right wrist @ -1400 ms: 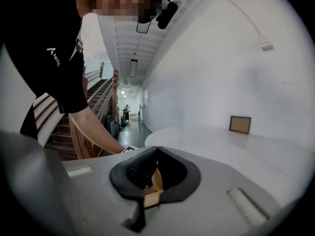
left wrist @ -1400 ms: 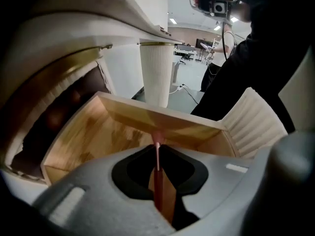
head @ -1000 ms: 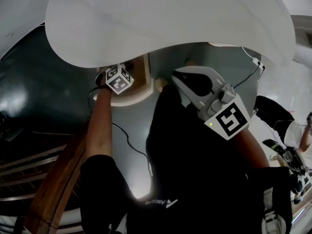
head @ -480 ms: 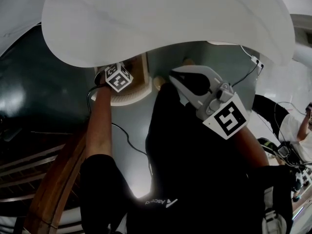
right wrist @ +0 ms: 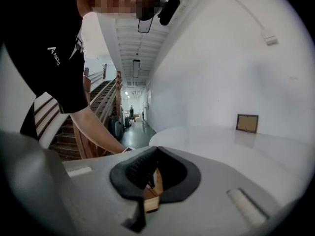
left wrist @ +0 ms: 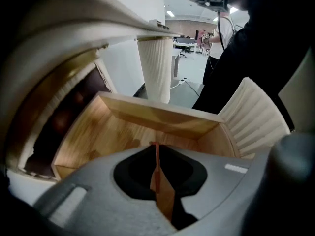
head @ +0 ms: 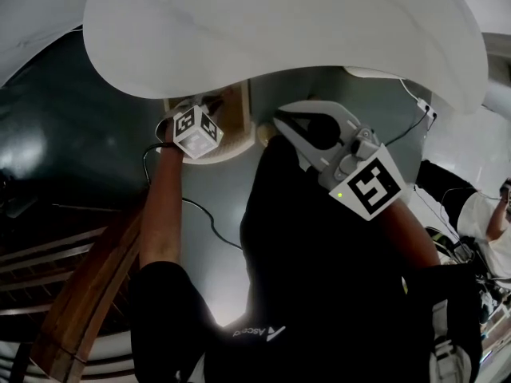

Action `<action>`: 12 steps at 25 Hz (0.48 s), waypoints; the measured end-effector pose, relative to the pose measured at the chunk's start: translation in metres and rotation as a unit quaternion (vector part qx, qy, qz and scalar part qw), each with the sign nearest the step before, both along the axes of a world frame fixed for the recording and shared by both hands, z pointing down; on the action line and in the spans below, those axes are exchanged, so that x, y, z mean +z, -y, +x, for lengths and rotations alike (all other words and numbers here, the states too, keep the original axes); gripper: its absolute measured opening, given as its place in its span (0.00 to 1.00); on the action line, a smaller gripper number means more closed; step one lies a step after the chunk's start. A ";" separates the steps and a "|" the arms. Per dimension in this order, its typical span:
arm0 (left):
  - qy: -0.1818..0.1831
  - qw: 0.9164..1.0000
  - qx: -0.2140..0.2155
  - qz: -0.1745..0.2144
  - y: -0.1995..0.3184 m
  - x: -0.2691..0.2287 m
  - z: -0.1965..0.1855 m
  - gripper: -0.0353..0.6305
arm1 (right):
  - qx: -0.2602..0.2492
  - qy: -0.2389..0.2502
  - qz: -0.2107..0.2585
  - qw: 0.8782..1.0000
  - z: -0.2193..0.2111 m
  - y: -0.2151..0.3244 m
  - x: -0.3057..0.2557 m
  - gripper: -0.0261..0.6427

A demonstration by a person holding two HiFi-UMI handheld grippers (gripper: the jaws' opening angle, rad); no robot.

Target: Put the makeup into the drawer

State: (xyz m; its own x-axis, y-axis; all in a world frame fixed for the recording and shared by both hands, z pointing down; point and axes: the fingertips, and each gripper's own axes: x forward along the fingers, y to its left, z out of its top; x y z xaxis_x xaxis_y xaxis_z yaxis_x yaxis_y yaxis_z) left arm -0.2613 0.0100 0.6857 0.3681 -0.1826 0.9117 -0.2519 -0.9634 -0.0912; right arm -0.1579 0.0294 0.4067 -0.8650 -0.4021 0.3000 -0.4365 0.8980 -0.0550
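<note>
An open wooden drawer (left wrist: 98, 132) with a white fluted front (left wrist: 256, 117) lies below my left gripper (left wrist: 156, 149), which points steeply down into it. Its jaws are closing and stand almost together, with nothing between them. The stretch of drawer floor I see is bare, and no makeup shows in any view. In the head view the drawer (head: 231, 110) pokes out from under the white table top (head: 279, 30), and the left gripper's marker cube (head: 196, 132) hangs over it. My right gripper (head: 281, 122) is shut and holds nothing, beside the drawer at the table's edge.
A white fluted table leg (left wrist: 157, 68) stands behind the drawer. A cable (head: 204, 218) trails over the dark floor. Wooden stairs (head: 64, 294) run along the left. In the right gripper view a small picture frame (right wrist: 246, 123) leans on the wall above the table top (right wrist: 221, 141).
The left gripper's cube has risen a little over the drawer. The right gripper has hardly moved.
</note>
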 end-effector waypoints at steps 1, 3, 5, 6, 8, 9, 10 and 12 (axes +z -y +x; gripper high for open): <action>-0.003 1.000 0.001 0.011 0.001 -0.009 0.000 0.10 | 0.000 0.003 0.001 1.000 -0.002 0.000 -0.002 0.04; -0.011 0.999 0.002 0.032 0.003 -0.028 0.000 0.08 | 0.001 0.010 0.002 1.000 -0.006 0.000 -0.006 0.04; -0.018 0.999 0.002 0.046 0.003 -0.045 0.001 0.08 | 0.001 0.015 0.003 1.000 -0.007 0.001 -0.010 0.04; -0.020 0.999 0.002 0.050 0.002 -0.053 0.001 0.07 | 0.000 0.017 0.005 1.000 -0.007 0.002 -0.012 0.04; -0.023 0.998 0.004 0.058 -0.001 -0.068 0.000 0.07 | -0.002 0.020 0.008 1.000 -0.008 0.003 -0.017 0.04; -0.025 0.998 0.005 0.061 -0.004 -0.074 0.000 0.07 | -0.002 0.025 0.009 1.000 -0.010 0.004 -0.020 0.04; -0.026 0.998 0.006 0.064 -0.007 -0.081 0.000 0.07 | -0.004 0.029 0.011 0.999 -0.011 0.005 -0.024 0.04; -0.033 0.997 0.003 0.073 -0.011 -0.098 0.002 0.07 | -0.011 0.035 0.017 0.999 -0.013 0.007 -0.031 0.04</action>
